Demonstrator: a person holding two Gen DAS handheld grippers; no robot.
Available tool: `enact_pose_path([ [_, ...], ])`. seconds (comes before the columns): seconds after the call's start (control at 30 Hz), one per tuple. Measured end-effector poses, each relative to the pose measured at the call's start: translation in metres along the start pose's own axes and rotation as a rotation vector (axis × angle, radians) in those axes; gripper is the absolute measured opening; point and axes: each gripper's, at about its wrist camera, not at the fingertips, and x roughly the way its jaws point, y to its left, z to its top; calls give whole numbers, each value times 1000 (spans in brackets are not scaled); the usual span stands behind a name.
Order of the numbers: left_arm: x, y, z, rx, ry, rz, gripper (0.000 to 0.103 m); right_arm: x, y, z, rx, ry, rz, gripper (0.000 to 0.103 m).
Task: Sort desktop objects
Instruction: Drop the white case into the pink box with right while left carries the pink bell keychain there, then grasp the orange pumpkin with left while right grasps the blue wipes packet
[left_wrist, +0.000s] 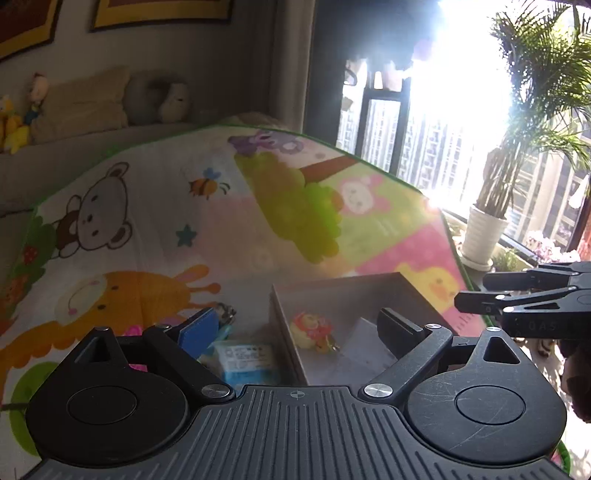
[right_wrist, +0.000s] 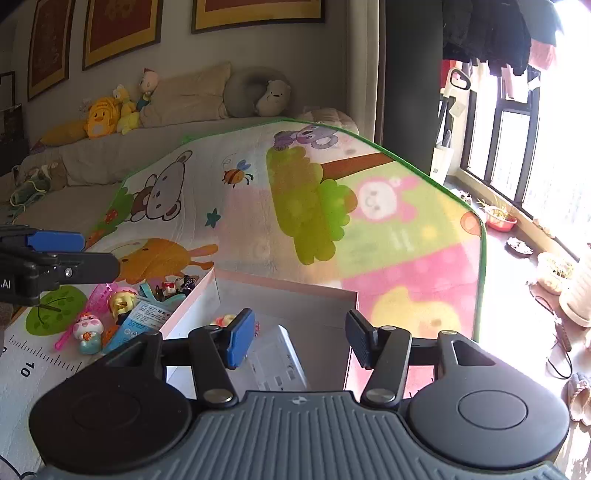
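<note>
A cartoon-printed play mat (right_wrist: 258, 221) is spread over the surface, and an open box (right_wrist: 280, 291) with pale walls is set on it near the bottom of both views. The left gripper (left_wrist: 299, 328) is held with its jaws spread wide and nothing between them, its blue-padded finger (left_wrist: 197, 330) poised over the pile of small items beside the box and its dark finger (left_wrist: 400, 332) over the box interior. The right gripper (right_wrist: 301, 341) is likewise held open and empty, its fingers poised above the box. Inside the box, a small orange and yellow toy figure (left_wrist: 314, 330) is seen lying against the left wall, and a white printed card or packet (right_wrist: 280, 360) is seen on the box floor to the right of the toy. Just outside the left wall of the box, a cluster of items is gathered on the mat: a light blue packet with printed text (left_wrist: 245, 360), a small doll with a white face and pink cap (right_wrist: 86, 328), a yellow-headed figure (right_wrist: 122, 301), a pink comb-like piece (right_wrist: 98, 295), and some small dark figures (right_wrist: 183, 284) close to the box corner. A printed ruler scale (right_wrist: 40, 360) is visible along the near left edge of the mat. A row of stuffed toys (right_wrist: 107, 114) and cushions is lined up on the sofa beyond the mat, and a potted palm (left_wrist: 484, 232) is placed by the bright window.
</note>
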Motion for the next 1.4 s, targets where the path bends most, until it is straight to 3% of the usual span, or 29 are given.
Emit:
enact_pose_path([
  [0.1,-8,17,-55,31,48,120,99,-4,22,-16,-71,15,18,61],
  [0.23,-14,36,-110,27,99,260,99,2,76,-27,-199,55,112,64],
  [0.37,-29,58,-130,-25,99,302,100,29,131,-23,-264,97,179,64],
  [0.5,-37,73,-138,-67,99,290,100,69,169,-6,-266,135,197,64],
  [0.6,-42,81,-140,-111,80,260,101,106,187,13,-255,158,155,57],
  [0.77,-45,81,-144,-122,61,242,102,182,198,35,-187,266,48,45],
  [0.87,-45,82,-146,-135,57,241,102,209,196,36,-120,343,49,42],
  [1.0,-44,88,-146,-176,66,217,102,207,198,26,-76,425,135,38],
  [1.17,-48,85,-148,-161,59,183,102,172,205,-5,-69,511,277,38],
  [1.3,-53,75,-152,-92,81,109,103,132,206,-28,-78,533,372,38],
  [1.4,-57,69,-155,-55,86,74,103,99,199,-44,-108,502,395,38],
])
